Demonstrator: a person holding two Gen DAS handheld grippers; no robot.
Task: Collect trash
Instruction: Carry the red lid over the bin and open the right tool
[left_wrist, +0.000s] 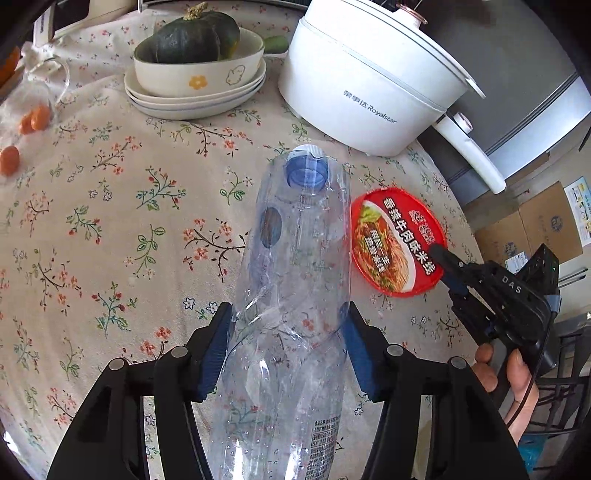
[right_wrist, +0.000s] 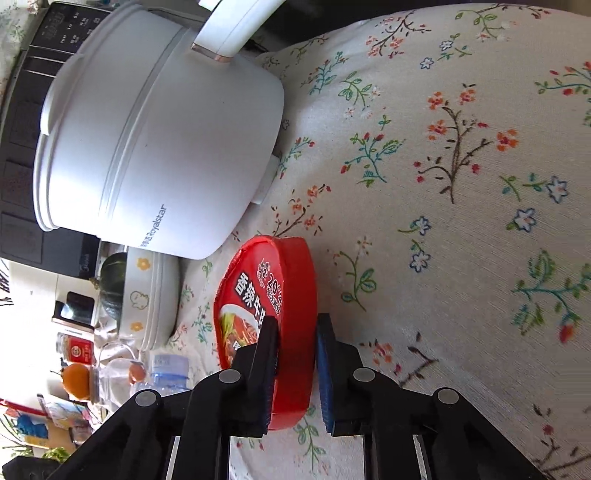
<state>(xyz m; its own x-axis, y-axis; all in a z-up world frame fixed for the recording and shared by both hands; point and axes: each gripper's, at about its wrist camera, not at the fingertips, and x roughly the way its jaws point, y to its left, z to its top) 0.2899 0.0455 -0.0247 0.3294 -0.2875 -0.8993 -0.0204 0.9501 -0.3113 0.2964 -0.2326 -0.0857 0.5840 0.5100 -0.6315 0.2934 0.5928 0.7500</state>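
A crushed clear plastic bottle (left_wrist: 295, 240) with a blue cap points away from me over the floral tablecloth (left_wrist: 110, 221). My left gripper (left_wrist: 288, 350) is shut on its body, blue pads pressing both sides. To its right, near the table's edge, lies a red noodle bowl (left_wrist: 395, 240) with a printed lid. My right gripper (left_wrist: 448, 273), held by a hand (left_wrist: 517, 380), grips its near rim. In the right wrist view the right gripper (right_wrist: 295, 369) is shut on the red noodle bowl (right_wrist: 291, 280), one finger on the lid and one on the underside.
A white electric pot (left_wrist: 369, 85) stands just behind the bowl. Further left a cream bowl with a green squash (left_wrist: 195, 40) sits on stacked plates (left_wrist: 192, 99). Small orange fruits (left_wrist: 35, 118) lie at the far left. Cardboard boxes (left_wrist: 535, 229) stand beyond the table's right edge.
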